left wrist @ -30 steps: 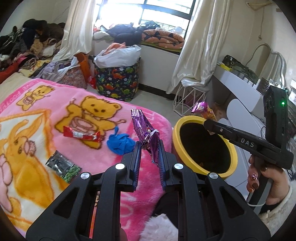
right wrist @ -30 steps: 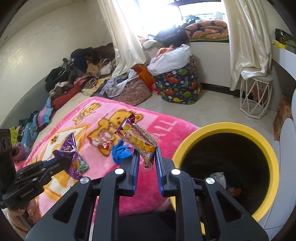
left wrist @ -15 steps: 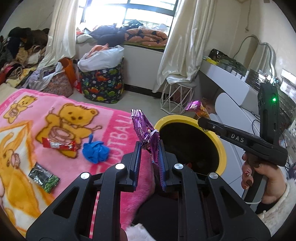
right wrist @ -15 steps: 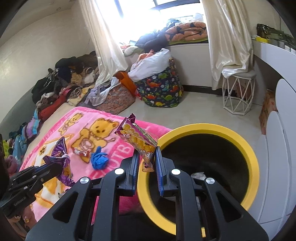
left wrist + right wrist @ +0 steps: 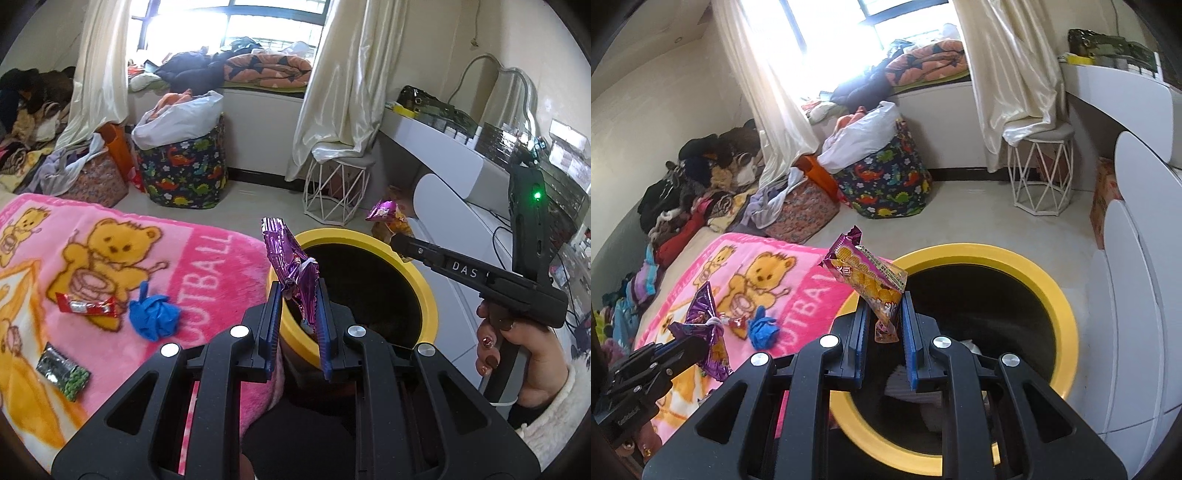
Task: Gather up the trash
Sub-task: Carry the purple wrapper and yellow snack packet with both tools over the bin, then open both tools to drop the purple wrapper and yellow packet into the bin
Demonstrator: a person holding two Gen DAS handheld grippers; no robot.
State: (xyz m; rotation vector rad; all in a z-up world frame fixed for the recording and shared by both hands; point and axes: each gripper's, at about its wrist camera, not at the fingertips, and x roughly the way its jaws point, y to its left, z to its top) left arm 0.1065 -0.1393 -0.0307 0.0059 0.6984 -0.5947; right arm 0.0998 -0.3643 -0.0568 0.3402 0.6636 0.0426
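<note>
My left gripper (image 5: 297, 295) holds a crumpled purple foil wrapper (image 5: 291, 266) at the near rim of the yellow-rimmed black bin (image 5: 417, 280); its jaws have parted and the wrapper leans on the right finger. My right gripper (image 5: 882, 314) holds a biscuit packet (image 5: 868, 277) over the bin (image 5: 1060, 302); its jaws have also parted around the packet's lower end. On the pink bear blanket (image 5: 207, 254) lie a red wrapper (image 5: 86, 306), a crumpled blue glove (image 5: 153, 319) and a green packet (image 5: 62, 371).
A dinosaur-print basket (image 5: 188, 170) and a white wire stool (image 5: 338, 192) stand on the floor behind the bin. A white desk (image 5: 443, 158) runs along the right. Clothes are piled at the left (image 5: 694, 192).
Both grippers moved from over the blanket to the bin. The jaws of both have widened, so each wrapper sits looser between the fingers.
</note>
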